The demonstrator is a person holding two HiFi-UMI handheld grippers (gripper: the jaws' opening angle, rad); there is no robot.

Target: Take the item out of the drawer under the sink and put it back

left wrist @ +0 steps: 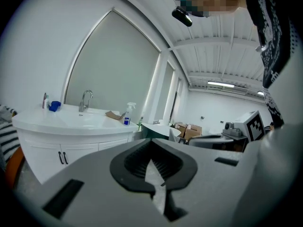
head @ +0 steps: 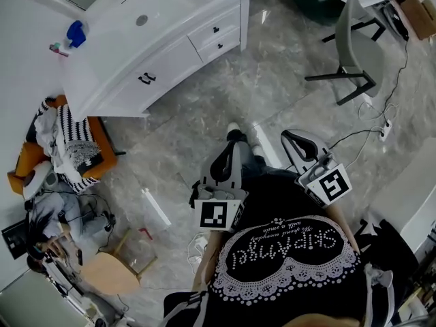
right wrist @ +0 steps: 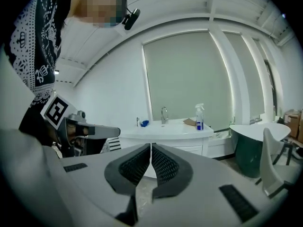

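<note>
A grey chair [head: 355, 43] stands on marble floor [head: 272, 87].

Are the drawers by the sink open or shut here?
Shut: both drawers sit flush with the white cabinet front, nothing pulled out.

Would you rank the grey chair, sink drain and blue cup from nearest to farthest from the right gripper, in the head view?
1. Grey chair, ahead-right of the right gripper.
2. Sink drain, in the basin, ahead-left.
3. Blue cup, countertop's far left.
</note>
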